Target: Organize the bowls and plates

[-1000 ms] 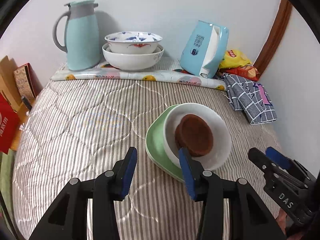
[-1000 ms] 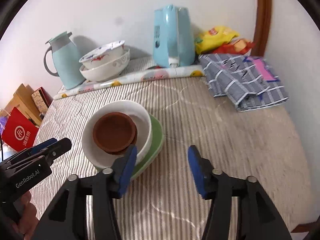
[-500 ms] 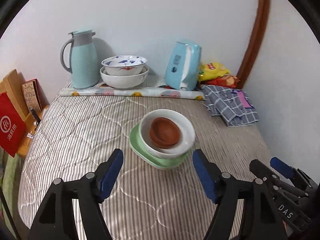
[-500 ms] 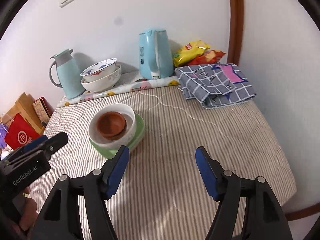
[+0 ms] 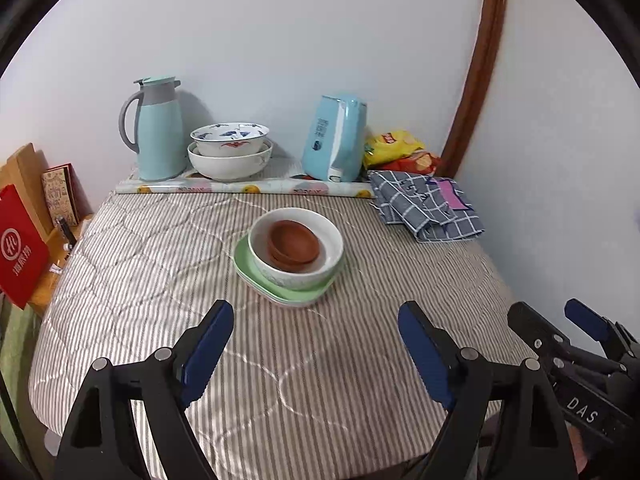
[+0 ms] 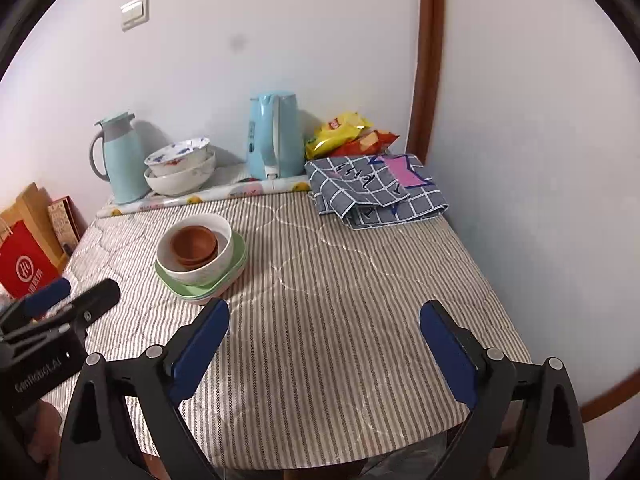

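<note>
The left gripper (image 5: 316, 338) hangs over the near part of the striped quilted table (image 5: 168, 264), its blue-padded jaws spread wide with only cloth showing between them; they have just been opening. Off to its right, near the table's edge, the right gripper (image 6: 324, 336) is in the same state: jaws far apart, just been opening, nothing between them. Each tool shows at the edge of the other's view, and neither touches any dish.

Ahead of the left gripper, roughly on its centre line and well clear of its tips, stands the stack. A green plate (image 5: 246, 262) lies at the bottom, a white bowl (image 5: 334, 250) sits on it, and brown dishes (image 5: 294, 242) rest nested inside the bowl. From the right gripper the same stack lies ahead and to the left, just beyond its left fingertip.

Farther on, to the right, a folded checked cloth (image 5: 424, 210) lies against the side wall. At the far wall a patterned mat (image 5: 248, 189) carries a pale blue jug (image 5: 158, 138), two stacked white bowls (image 5: 230, 156), the upper one painted blue and red, and a light blue kettle (image 5: 334, 146). Snack bags (image 5: 396, 150) lie in the corner behind the cloth. Beyond the table's left edge stand a red bag (image 5: 18, 246) and brown paper bags.
</note>
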Tool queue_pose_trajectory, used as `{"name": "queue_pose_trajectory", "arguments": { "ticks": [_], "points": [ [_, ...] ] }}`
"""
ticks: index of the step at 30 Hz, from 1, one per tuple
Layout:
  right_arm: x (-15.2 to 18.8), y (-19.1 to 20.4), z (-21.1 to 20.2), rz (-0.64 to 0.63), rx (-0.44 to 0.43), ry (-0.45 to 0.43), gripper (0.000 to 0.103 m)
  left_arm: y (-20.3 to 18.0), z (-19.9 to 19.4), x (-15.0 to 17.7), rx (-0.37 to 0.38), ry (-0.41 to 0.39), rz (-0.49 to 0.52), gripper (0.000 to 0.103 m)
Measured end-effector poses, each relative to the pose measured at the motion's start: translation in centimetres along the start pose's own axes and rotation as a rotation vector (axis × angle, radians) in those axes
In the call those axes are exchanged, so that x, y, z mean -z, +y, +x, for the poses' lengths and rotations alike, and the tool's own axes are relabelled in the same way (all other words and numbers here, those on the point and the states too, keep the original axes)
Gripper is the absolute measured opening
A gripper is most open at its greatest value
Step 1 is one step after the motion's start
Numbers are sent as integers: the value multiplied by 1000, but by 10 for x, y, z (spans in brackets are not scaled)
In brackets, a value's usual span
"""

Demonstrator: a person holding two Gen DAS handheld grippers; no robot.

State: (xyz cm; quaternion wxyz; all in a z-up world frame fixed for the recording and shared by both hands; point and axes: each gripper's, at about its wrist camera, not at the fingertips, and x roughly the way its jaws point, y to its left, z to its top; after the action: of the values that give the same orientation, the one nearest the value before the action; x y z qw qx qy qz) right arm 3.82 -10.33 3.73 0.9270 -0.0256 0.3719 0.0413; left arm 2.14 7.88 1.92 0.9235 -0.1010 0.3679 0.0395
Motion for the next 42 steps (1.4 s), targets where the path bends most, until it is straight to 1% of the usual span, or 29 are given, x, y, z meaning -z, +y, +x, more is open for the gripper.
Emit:
{"name": "queue_pose_trajectory", "arguments": {
  "ticks": [10, 14, 42],
  "points": [
    [9, -7, -16, 11, 10, -13, 96, -3, -13, 8, -16, 7, 8, 84],
    [11, -6, -19, 1, 11, -16, 96, -4, -17, 8, -7, 2, 1, 84],
    [13, -5, -24, -3, 11, -21, 96, -7, -25, 8, -1, -7, 0, 84]
  ]
}}
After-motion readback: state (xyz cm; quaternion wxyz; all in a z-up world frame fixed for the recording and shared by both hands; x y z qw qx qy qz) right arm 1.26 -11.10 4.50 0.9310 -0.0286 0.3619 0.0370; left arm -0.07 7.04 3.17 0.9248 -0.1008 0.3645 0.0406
